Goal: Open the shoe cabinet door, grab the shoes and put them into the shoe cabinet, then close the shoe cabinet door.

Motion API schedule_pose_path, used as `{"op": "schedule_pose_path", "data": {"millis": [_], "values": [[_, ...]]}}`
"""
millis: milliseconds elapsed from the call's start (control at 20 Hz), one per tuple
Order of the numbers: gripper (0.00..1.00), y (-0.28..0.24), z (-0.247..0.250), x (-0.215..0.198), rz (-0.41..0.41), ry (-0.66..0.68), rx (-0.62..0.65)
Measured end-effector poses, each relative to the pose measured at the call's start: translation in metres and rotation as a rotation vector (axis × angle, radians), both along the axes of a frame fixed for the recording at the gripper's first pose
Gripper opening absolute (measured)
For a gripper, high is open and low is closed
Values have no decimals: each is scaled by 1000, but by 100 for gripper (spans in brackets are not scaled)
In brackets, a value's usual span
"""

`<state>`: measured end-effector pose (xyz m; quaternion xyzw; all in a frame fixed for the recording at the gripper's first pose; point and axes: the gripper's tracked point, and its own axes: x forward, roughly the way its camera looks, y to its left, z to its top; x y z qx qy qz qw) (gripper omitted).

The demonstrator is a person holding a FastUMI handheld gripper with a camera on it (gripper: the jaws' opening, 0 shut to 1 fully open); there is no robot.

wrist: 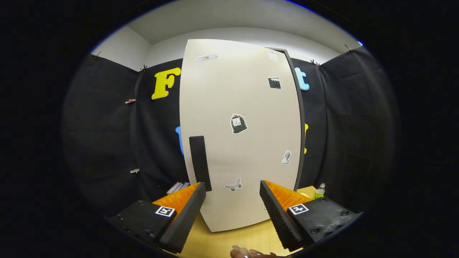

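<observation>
The tall white laminate shoe cabinet door [240, 132], smooth and sticker-dotted, stands shut at 12 o'clock on the pale wooden bench [229, 240]. Its flat black vertical handle [200, 163] lies at 11 o'clock, just beyond the left finger. The hand-held gripper [233, 195] is spread open, empty. This fits either door step, opening or just closed.

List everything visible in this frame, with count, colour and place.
Cabinet door: one, off-white, closed, just ahead of the tongs.
Handle: one, black, upright bar on the door's left side.
Stickers: several, black, white and grey, scattered over the door.
Table: one, light wood, under the cabinet.
Books: a few, pale, left of the cabinet.
Bottle: one, clear with green, right of the cabinet.
Hand: one, below the tongs.
Tongs: one pair, open, holding nothing.
</observation>
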<state>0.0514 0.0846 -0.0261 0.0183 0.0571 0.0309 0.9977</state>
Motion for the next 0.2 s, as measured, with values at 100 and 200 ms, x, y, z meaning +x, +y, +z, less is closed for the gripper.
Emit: {"op": "schedule_pose_path", "data": {"millis": [100,200], "values": [[98,0,1,3,1,-3,2],[98,-1,1,3,0,-7,-1]]}}
